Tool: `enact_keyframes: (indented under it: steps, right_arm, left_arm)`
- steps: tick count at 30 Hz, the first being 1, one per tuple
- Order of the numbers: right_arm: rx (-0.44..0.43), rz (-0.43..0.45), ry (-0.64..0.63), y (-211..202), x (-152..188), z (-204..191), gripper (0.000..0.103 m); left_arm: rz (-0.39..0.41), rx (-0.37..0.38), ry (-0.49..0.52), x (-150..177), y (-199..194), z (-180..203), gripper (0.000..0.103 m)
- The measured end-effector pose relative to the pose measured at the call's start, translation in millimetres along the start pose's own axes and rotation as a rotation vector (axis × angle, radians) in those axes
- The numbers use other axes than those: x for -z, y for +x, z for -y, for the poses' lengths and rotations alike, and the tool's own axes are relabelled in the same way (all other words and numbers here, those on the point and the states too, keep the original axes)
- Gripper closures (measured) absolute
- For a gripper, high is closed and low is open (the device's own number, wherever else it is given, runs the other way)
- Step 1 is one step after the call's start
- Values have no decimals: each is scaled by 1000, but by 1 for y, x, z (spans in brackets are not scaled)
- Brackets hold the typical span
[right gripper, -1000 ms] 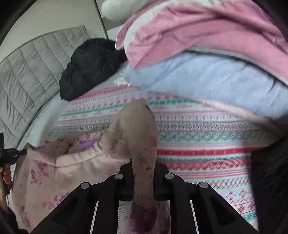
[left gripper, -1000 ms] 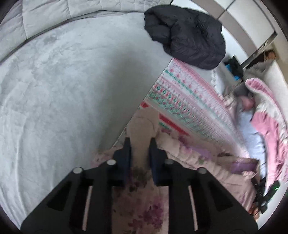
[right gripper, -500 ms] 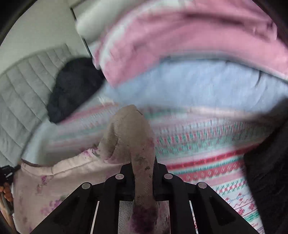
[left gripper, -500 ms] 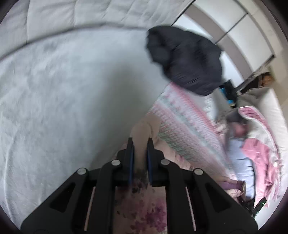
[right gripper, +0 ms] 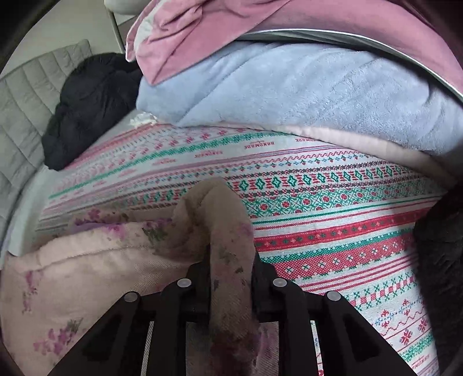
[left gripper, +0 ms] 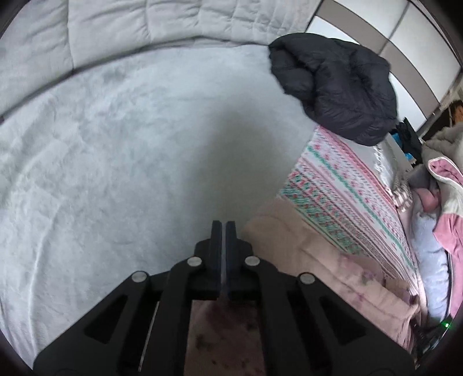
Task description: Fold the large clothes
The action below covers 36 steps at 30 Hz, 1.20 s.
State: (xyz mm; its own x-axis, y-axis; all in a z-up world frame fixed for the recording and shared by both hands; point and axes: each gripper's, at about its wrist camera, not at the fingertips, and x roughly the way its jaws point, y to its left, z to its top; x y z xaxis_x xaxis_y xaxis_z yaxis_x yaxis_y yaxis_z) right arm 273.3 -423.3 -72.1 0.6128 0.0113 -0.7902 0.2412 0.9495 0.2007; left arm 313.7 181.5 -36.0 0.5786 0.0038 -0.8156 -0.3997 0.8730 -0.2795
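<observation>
Over the plush, faintly creased grey bedspread (left gripper: 121, 162), the left tongs (left gripper: 222, 228) are pressed together with nothing visible at their tips, the pink floral fleece garment (left gripper: 318, 260) lying just to their right. Farther right, the right tongs (right gripper: 230, 260) are opening around a thick rolled fold of that soft garment (right gripper: 225, 231), which lies on a woven, cross-stitch-patterned blanket (right gripper: 332, 231).

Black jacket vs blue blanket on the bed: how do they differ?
The black jacket is dark, smooth and puffy; the blue blanket is pale and fuzzy. The jacket lies crumpled by the grey headboard with nothing on it; the blanket sits beneath a pink blanket. In the right wrist view the blanket looks far bigger. Both lie unfolded on the bed.
</observation>
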Motion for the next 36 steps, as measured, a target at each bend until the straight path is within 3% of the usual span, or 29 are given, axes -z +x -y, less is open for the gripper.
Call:
enact_keyframes:
  steps: [3, 5, 7, 10, 15, 20, 23, 28, 30, 33, 36]
  right_arm:
    - [-28, 29, 38, -14, -2, 4, 73]
    - [-40, 34, 51, -21, -2, 4, 69]
    - [-24, 31, 36, -27, -2, 2, 67]
    - [7, 58, 8, -43, -7, 0, 64]
    - [-28, 139, 2, -82, -11, 1, 53]
    - [-117, 46, -141, -77, 5, -42, 53]
    - [-185, -18, -240, -67, 23, -79, 53]
    - [-174, -49, -325, -40, 41, -127, 53]
    - [-146, -59, -361, -29, 45, -140, 53]
    - [-120, -91, -382, 0, 46, -156, 53]
    - [-79, -94, -402, 13, 47, -160, 52]
  left_arm:
    - [42, 9, 36, -1, -20, 8, 81]
    - [45, 43, 75, 0, -30, 17, 61]
    - [54, 56, 126, 4, -39, 27, 54]
    - [94, 24, 208, 11, -56, 47, 53]
    - [127, 62, 288, 25, -83, 74, 49]
    - [127, 96, 372, 46, -95, 103, 47]
    - [72, 143, 403, 64, -88, 118, 46]
    - [-25, 174, 470, 97, -60, 149, 46]
    - [-35, 152, 498, 106, -52, 158, 46]
    - [-36, 42, 552, 115, -34, 164, 46]
    - [-49, -14, 533, 115, -13, 157, 46]
